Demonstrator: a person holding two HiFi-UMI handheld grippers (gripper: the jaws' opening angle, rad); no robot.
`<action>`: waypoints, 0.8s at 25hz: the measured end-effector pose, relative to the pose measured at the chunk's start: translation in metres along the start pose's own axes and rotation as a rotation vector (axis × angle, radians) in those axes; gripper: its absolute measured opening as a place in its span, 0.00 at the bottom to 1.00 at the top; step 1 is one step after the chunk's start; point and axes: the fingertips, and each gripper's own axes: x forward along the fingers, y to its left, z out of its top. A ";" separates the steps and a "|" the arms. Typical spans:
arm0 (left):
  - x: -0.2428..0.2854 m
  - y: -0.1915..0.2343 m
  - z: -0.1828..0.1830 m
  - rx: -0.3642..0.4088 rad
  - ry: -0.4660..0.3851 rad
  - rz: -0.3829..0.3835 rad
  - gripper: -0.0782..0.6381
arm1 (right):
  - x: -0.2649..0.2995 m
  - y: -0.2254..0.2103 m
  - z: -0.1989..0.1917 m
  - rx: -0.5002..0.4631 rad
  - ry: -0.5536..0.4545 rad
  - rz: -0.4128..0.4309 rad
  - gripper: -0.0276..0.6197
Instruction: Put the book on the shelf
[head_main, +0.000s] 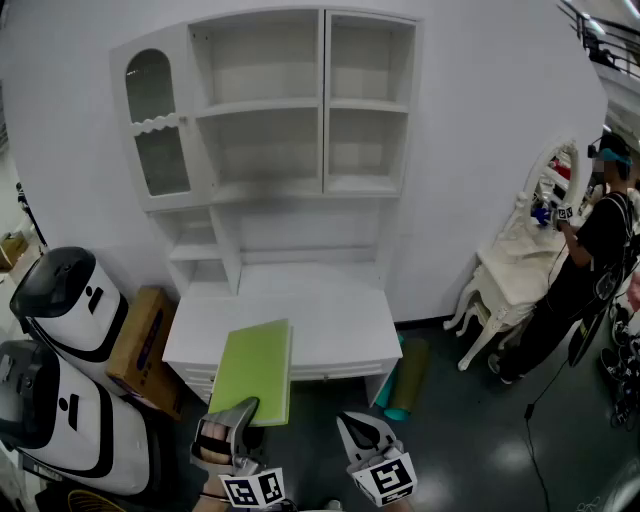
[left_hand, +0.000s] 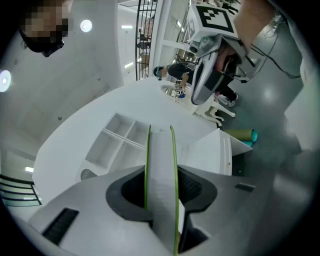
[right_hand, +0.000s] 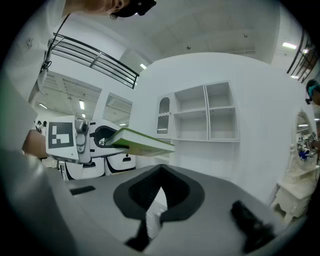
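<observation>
You are facing a white shelf (head_main: 323, 100) that rises from the back of a white desk (head_main: 335, 322), against a white wall. Your left gripper (head_main: 236, 414) is clenched on a green book (head_main: 257, 372), which it holds flat in the air over the desk's front edge. The book is not yet on the shelf. The head view shows only the book's green cover. The left gripper view shows it edge-on, with pale pages between two thin green covers and a dark pad pressing on each side. In that view the shelf's compartments lie beyond the book's far end. Your right gripper (head_main: 362, 428) hangs just beside the left one, over the dark floor. The right gripper view shows its jaws drawn together with nothing between them. It also shows the book from the side, jutting from the left gripper toward the shelf. Only the head view shows the rest of the room. Two white machines (head_main: 70, 300) and a cardboard box (head_main: 140, 345) stand to the left of the desk. A green roll (head_main: 408, 378) lies by its right foot. A person (head_main: 590, 260) stands at a white dressing table (head_main: 515, 275) on the right.
</observation>
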 end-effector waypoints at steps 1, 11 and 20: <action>-0.004 0.000 0.000 0.009 -0.002 -0.005 0.31 | -0.002 0.004 0.002 0.001 -0.010 0.000 0.06; -0.019 -0.002 0.003 0.033 -0.026 -0.027 0.31 | -0.004 0.023 0.014 0.027 -0.054 0.010 0.06; -0.013 -0.004 0.005 0.035 -0.007 -0.026 0.31 | -0.003 0.012 0.012 0.080 -0.076 0.014 0.06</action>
